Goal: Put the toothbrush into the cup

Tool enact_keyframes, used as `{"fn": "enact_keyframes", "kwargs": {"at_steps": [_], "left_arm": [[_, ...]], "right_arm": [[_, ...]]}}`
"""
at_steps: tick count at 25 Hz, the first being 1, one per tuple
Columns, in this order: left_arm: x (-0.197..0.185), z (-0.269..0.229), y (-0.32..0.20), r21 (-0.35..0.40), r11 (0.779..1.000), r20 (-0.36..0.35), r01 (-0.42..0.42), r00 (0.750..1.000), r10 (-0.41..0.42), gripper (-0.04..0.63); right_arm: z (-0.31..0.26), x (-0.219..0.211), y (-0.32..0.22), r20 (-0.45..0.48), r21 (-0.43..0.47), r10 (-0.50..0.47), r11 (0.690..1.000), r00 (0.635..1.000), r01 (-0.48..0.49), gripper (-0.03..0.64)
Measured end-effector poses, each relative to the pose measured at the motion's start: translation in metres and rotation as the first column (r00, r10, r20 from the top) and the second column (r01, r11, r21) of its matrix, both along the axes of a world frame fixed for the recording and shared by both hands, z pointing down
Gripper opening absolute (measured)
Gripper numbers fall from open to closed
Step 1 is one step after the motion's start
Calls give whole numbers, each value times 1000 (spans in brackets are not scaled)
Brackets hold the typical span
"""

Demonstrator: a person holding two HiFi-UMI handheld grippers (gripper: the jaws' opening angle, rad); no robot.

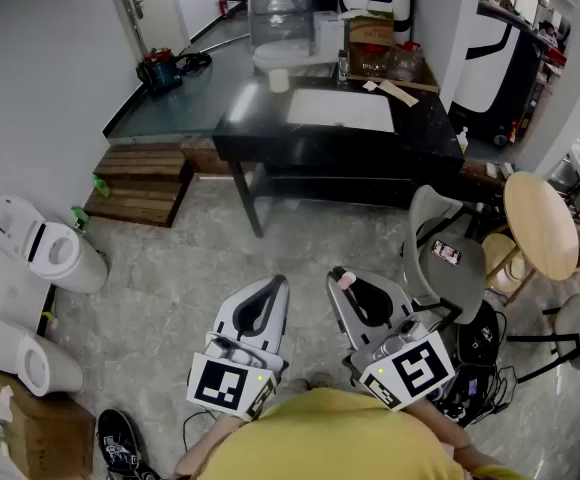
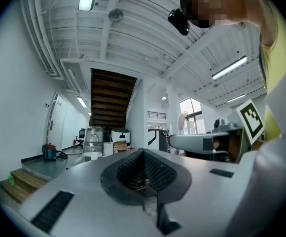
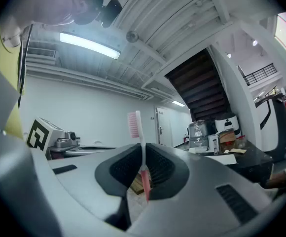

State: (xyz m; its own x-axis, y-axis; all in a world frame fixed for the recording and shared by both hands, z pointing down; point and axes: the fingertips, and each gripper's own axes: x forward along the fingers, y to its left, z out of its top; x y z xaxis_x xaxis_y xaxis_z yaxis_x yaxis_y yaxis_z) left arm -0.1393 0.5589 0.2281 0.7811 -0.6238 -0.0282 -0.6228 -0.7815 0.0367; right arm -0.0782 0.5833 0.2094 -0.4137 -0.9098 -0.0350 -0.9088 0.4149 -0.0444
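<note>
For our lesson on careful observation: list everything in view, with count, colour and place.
table: one, black, ahead across the floor
cup: one, white, on the table's far side
sheet: one, white, flat on the table
toilets: two, white, on the floor, left
chair: one, grey, on the floor, right
toothbrush: one, pink and white, upright in the right gripper
left gripper: one, grey, jaws shut, empty
right gripper: one, grey, shut on the toothbrush

Black table (image 1: pixel 260 118), white toilet (image 1: pixel 45 253), wooden steps (image 1: pixel 140 183)
</note>
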Motion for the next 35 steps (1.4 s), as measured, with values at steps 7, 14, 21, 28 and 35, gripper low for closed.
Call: {"fn": "enact_keyframes", "kwargs": {"at_steps": [7, 14, 21, 28, 35], "left_arm": [[0, 3, -5, 6, 1000, -13, 4, 1000, -4, 10], [9, 10, -10, -6, 1000, -9, 5, 1000, -5, 11], [14, 10, -11, -3, 1000, -7, 14, 1000, -14, 11], [24, 17, -13, -21, 999, -5, 37, 999, -37, 11], [30, 20, -38, -31, 999, 1, 33, 999, -33, 11]], "right_arm": [[4, -3, -5, -7, 3, -12, 1000, 1000, 12, 40], [9, 5, -10, -1, -4, -20, 1000, 1000, 20, 41], [6, 12, -12, 15, 6, -34, 999, 999, 34, 41], [10, 25, -17, 17, -5, -62, 998, 998, 62, 40], [14, 30, -42, 16, -18, -67, 998, 998, 67, 41]]}}
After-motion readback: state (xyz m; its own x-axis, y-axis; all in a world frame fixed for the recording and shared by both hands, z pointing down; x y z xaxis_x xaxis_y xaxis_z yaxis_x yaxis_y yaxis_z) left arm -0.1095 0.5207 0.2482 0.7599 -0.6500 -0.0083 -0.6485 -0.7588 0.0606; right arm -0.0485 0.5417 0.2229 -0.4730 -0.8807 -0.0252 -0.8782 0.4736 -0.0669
